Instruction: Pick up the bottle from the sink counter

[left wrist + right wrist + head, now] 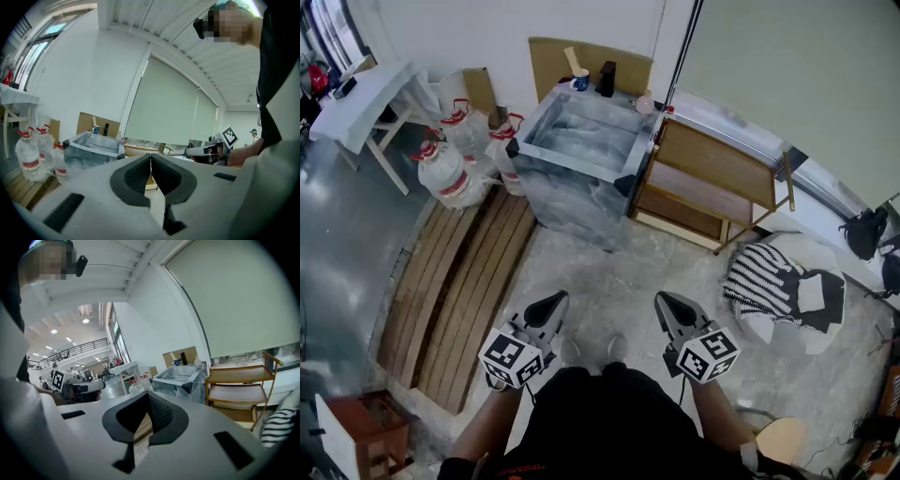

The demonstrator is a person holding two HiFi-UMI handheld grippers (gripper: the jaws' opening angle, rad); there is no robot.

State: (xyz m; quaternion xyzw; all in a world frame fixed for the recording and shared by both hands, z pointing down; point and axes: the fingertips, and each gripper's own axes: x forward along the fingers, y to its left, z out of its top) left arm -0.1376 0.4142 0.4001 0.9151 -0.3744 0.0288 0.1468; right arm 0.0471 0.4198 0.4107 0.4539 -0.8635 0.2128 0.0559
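A steel sink stands across the room ahead of me. On its back counter are a dark bottle, a blue cup and a small pale bottle. The left gripper view shows the dark bottle far off, and so does the right gripper view, with the dark bottle small in the distance. My left gripper and right gripper are held low in front of me, well short of the sink. Both point toward it, shut and empty.
Several large water jugs sit left of the sink. A wooden shelf rack stands to its right. Wooden planks lie on the floor at the left. A white table is far left, and a seat with a striped cloth is at the right.
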